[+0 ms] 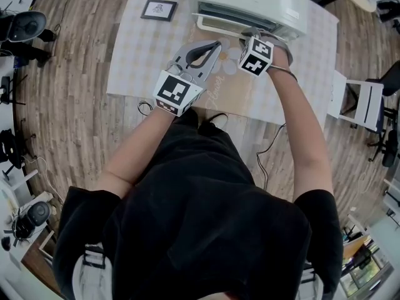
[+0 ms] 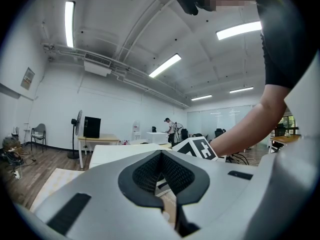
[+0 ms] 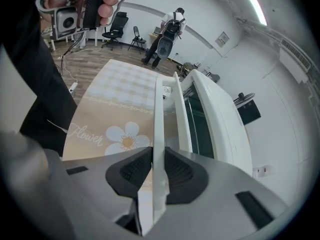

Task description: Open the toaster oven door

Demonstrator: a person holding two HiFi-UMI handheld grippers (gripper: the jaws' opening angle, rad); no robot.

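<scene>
- Two grippers in the shot, but only the right gripper [image 3: 159, 160] is doing any work. Its jaws are pinching the handle [image 3: 158, 119], the thin white bar that runs straight up between the dark pads.
- It comes at the bar from above, angled downward. That makes sense to me, since a door like this is probably hinged at the bottom and wants pulling out and down.
- The toaster oven [image 1: 250, 2] sits at the far end of the flowery mat [image 1: 134, 55], with its glass door [image 3: 197, 129] facing the person. The arm only has to reach straight ahead.
- The left gripper [image 1: 215, 44] hangs over the mat just beside the right one, pointing level. Its jaws are pressed together with nothing in them. My guess is it's parked there because one hand is enough for a door.
- The door looks close to the oven body, cracked at most, and I can't tell which. I'd call this the very start of the pull.
- Worth watching: nothing is bracing the oven, so a hard tug could slide the whole box on the mat instead of swinging the door.
</scene>
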